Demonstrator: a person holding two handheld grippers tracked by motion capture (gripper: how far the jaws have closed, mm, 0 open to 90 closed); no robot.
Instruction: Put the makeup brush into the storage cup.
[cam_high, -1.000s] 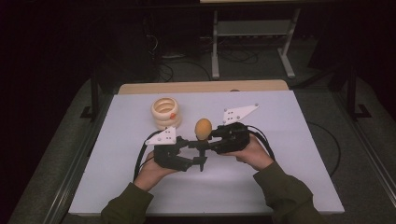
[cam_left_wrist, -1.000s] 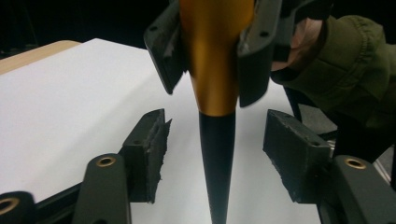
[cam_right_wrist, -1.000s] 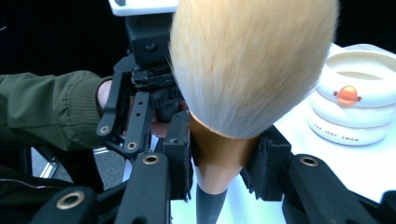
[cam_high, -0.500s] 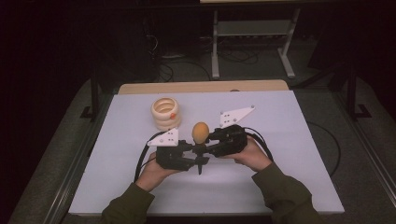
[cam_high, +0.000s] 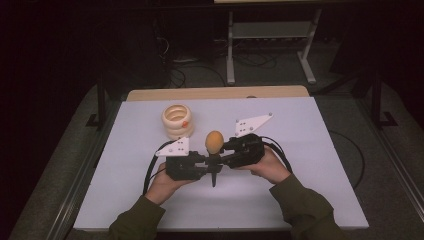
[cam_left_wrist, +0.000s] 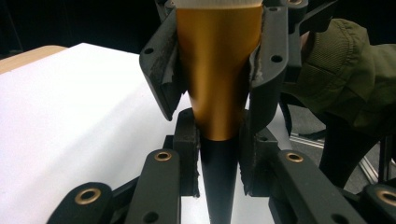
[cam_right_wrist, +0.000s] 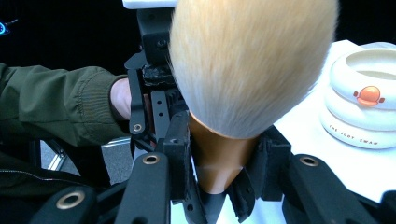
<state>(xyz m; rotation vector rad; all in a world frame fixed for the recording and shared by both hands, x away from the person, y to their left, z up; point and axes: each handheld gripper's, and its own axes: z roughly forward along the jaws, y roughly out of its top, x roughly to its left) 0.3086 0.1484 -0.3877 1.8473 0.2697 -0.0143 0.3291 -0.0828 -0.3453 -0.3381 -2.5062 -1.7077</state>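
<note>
Near the bottom of the high view, two forearms in olive-green sleeves come in and angle toward each other, meeting just below the middle of the frame. Each hand holds a black claw tool level above the white table (cam_high: 300, 200), with the two tools facing each other tip to tip.

The left claw (cam_high: 206, 165) has just been closing, and its jaws now press on a make-up brush with a black tapered handle, a copper-gold metal collar and a rounded tuft of pale orange bristles (cam_high: 214, 150). The right claw (cam_high: 220, 161) is clamped on the same brush from the opposite side. In the left gripper view the jaws of the left claw (cam_left_wrist: 218, 154) sit against the gold collar and the black handle (cam_left_wrist: 218, 93). In the right gripper view the right claw (cam_right_wrist: 219, 177) pinches the collar just under the bristle head (cam_right_wrist: 247, 60).

The brush lies at the centre of the high view, its long axis running up and down the frame: bristles toward the top, handle tip toward the bottom edge.

Farther back, upper left of the brush, stands a round cream ribbed pot with an orange mark on its side (cam_high: 177, 121); it is open at the top, and what it holds cannot be made out.
</note>
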